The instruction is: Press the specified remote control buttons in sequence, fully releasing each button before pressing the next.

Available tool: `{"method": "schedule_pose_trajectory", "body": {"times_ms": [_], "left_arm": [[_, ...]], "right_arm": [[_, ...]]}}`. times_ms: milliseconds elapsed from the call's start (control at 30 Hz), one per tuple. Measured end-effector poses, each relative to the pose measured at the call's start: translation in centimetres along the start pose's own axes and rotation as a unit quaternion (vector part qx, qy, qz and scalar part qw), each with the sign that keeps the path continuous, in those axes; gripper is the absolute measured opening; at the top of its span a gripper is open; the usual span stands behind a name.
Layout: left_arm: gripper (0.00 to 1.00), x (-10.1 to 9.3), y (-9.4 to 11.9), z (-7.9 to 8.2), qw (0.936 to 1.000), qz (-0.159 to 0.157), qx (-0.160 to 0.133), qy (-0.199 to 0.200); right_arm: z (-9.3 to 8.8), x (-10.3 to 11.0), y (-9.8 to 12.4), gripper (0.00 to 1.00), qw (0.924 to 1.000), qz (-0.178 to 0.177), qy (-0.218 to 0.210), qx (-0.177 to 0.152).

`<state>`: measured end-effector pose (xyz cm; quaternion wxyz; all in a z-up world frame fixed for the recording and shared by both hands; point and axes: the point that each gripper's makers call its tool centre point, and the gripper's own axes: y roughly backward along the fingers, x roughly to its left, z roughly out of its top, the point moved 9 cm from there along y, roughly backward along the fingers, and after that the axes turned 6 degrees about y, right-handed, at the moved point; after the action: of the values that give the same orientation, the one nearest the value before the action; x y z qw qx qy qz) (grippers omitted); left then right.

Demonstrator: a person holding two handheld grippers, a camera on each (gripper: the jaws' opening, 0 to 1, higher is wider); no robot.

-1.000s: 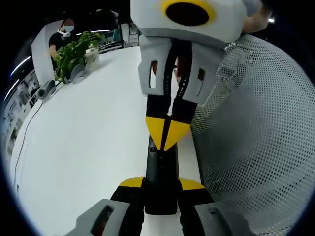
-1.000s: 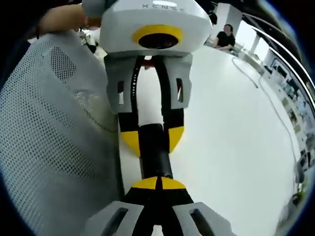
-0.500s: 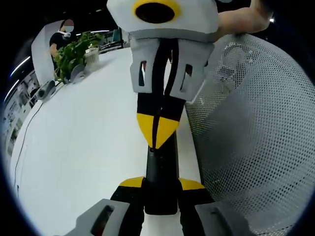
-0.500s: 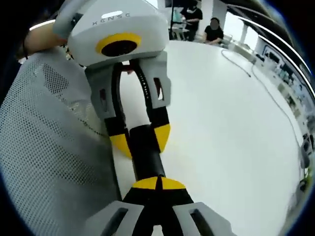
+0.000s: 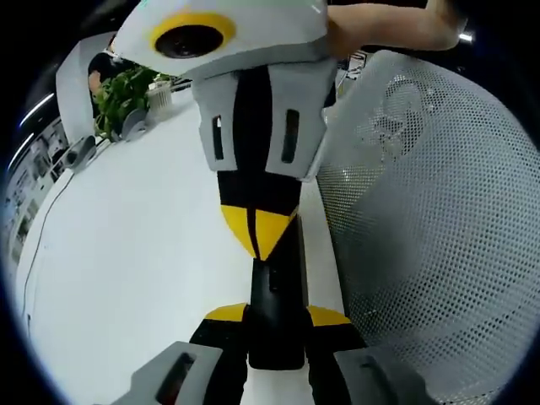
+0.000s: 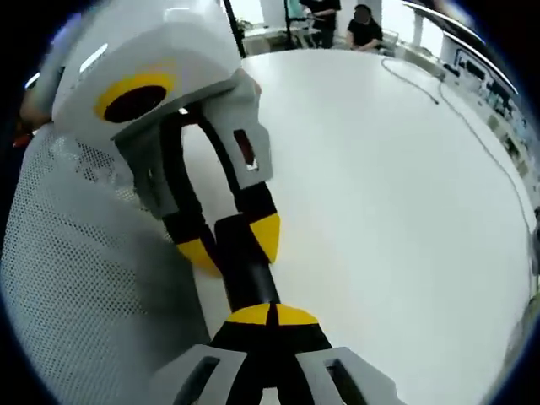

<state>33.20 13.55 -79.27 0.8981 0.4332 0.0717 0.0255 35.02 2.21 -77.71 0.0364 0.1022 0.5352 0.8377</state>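
Left gripper view: the left gripper (image 5: 276, 315) has its yellow-tipped fingers (image 5: 226, 313) pressed against the two sides of a black remote control (image 5: 277, 304), holding its near end. The remote runs straight ahead from between the fingers, lying over the white bench (image 5: 126, 253). Coming down from ahead, the right gripper (image 5: 256, 236) points its fingers back toward the camera; they are drawn together, the yellow tips meeting in one wedge with only a thin dark line between them, and that wedge sits on the top face of the remote just beyond the left gripper's fingertips. To the right of the fingers a grey mesh chair back (image 5: 430, 236) fills the space, with a person's forearm (image 5: 396, 25) above it. Far ahead and to the left stand a potted plant (image 5: 126, 89) and a person (image 5: 97, 67) at the bench's far edge.

Right gripper view: the right gripper (image 6: 270, 315) shows its fingers (image 6: 250, 315) closed tip to tip, with nothing between them, resting on the black remote (image 6: 245, 274), which stretches ahead from under the tips. Beyond them the left gripper (image 6: 229, 240) clamps the remote's far end between its yellow pads. The grey mesh (image 6: 76, 278) lies left of the fingers, and the white bench (image 6: 388, 194) spreads to the right, a thin cable (image 6: 472, 126) trailing across it. People (image 6: 363, 21) stand at the far end.
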Motion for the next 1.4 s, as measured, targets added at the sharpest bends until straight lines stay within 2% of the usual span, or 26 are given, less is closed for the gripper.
{"method": "schedule_pose_trajectory", "body": {"times_ms": [267,467,700,833,933,1033,1133,1400], "left_arm": [[0.25,0.1,0.0,-0.1,1.0,-0.002,-0.005,0.007],[0.25,0.1,0.0,-0.1,1.0,-0.002,-0.005,0.006],[0.25,0.1,0.0,-0.1,1.0,-0.002,-0.004,0.004],[0.25,0.1,0.0,-0.1,1.0,-0.002,-0.005,0.004],[0.25,0.1,0.0,-0.1,1.0,-0.002,-0.005,0.005],[0.25,0.1,0.0,-0.1,1.0,-0.002,-0.006,0.006],[0.25,0.1,0.0,-0.1,0.9999,-0.003,-0.006,0.01],[0.25,0.1,0.0,-0.1,0.9999,-0.004,-0.009,0.013]], "right_arm": [[0.3,-0.3,-0.2,0.0,0.9996,0.004,-0.023,0.014],[0.0,-0.1,-0.1,0.0,0.9991,-0.006,-0.043,0.0],[-0.5,0.7,0.0,0.0,0.9989,-0.034,-0.005,-0.033],[0.1,1.5,-0.1,0.0,0.9982,-0.015,-0.012,-0.056],[0.2,1.9,-0.2,0.0,0.9983,-0.029,0.012,-0.049],[0.1,1.9,-0.2,0.0,0.9983,-0.032,0.005,-0.049],[0.0,2.4,-0.1,0.0,0.9981,-0.037,0.017,-0.047],[0.2,2.8,-0.4,0.0,0.9953,-0.061,0.067,-0.033]]}}
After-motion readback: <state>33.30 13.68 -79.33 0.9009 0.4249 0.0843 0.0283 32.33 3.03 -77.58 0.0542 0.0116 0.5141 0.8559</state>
